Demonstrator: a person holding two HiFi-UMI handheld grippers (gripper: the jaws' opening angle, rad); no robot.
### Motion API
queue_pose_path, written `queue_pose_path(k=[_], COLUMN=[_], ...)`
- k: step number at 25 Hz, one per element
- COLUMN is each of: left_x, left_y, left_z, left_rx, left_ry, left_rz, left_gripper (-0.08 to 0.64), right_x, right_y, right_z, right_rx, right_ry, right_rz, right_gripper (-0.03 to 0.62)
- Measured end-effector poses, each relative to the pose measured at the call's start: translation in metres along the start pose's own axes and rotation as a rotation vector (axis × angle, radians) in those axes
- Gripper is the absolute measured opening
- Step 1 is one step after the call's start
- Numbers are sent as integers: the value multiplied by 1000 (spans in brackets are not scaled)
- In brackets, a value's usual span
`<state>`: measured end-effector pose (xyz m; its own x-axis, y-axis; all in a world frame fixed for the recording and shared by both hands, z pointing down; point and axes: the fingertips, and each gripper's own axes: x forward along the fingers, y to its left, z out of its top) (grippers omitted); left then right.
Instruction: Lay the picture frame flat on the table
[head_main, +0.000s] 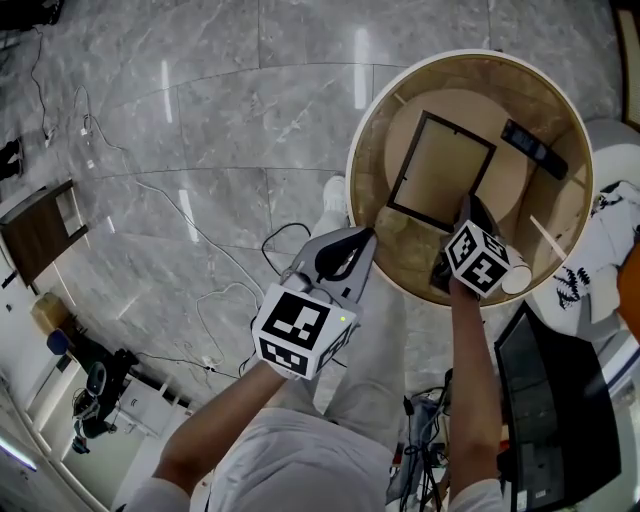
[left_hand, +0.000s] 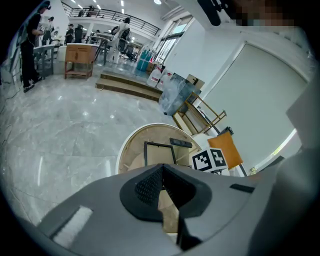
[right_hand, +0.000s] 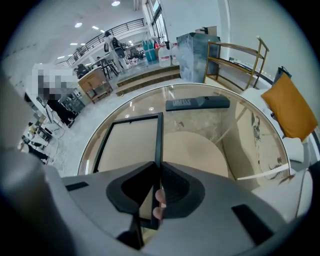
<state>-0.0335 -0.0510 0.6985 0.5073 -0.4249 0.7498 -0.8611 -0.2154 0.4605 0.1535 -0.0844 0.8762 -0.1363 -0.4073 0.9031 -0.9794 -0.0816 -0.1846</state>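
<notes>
Right gripper (right_hand: 158, 167) clenched on picture frame (right_hand: 130, 144) edge, long axis pointing away; left gripper (left_hand: 162, 167) closed.

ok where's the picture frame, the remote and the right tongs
picture frame (head_main: 440, 170), head view, on the tan backing inside its black border
remote (head_main: 533, 148), head view, middle of its dark body
right tongs (right_hand: 156, 170), right gripper view, between the tips, shut on the frame's edge

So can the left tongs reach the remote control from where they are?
Probably not yet. The left tongs hang shut outside the near rim of the round table, while the remote control lies at the far side, and the picture frame, gripped by the right tongs, sits between them.
</notes>
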Motion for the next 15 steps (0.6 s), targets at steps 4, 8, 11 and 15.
queue_pose_path(k=[4, 8, 11, 15], left_x=[-1, -4, -7, -9], left_y=[1, -3, -5, -14], left_z=[0, -1, 1, 2], left_rx=[0, 8, 9, 22], left_ry=[-2, -1, -5, -12], left_rz=[4, 4, 5, 3], left_gripper=[5, 5, 5, 5], right_x=[4, 1, -5, -18], right_y=[-4, -6, -5, -4], right_z=[-4, -3, 0, 9], right_rx=[4, 38, 41, 45], right_ry=[3, 0, -8, -33], right_rz=[-39, -46, -41, -13], right_gripper=[37, 52, 60, 60])
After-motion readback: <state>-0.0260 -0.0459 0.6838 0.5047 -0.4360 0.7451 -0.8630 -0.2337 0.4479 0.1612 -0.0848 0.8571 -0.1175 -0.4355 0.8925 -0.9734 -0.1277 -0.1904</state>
